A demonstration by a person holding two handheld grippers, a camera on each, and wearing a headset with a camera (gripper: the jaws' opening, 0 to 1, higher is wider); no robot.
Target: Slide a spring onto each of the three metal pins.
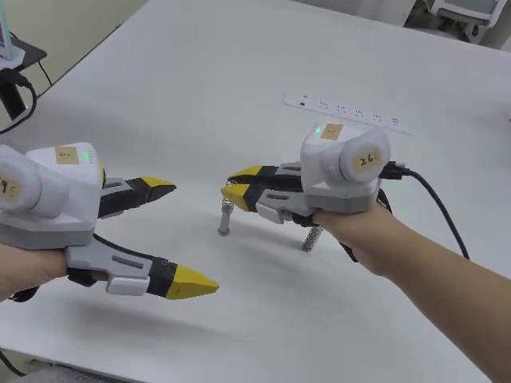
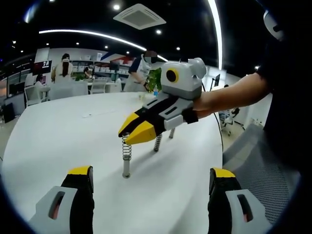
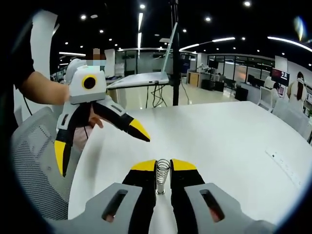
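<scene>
A metal pin (image 1: 225,225) stands upright on the white table (image 1: 200,88), and a spring (image 1: 227,209) sits around its upper part. My right gripper (image 1: 233,190) is shut on that spring (image 3: 163,170), with the coil between its yellow tips (image 3: 146,165). In the left gripper view the spring (image 2: 126,150) hangs just under the right gripper (image 2: 131,132). A second pin (image 1: 311,238) wearing a spring stands below the right hand. Behind it another pin (image 2: 171,132) is partly hidden. My left gripper (image 1: 182,236) is wide open and holds nothing, to the left of the pins.
A white power strip (image 1: 347,112) lies farther back on the table. A black cable (image 1: 439,207) runs from the right gripper toward the right. Office chairs and several people are in the room beyond the table.
</scene>
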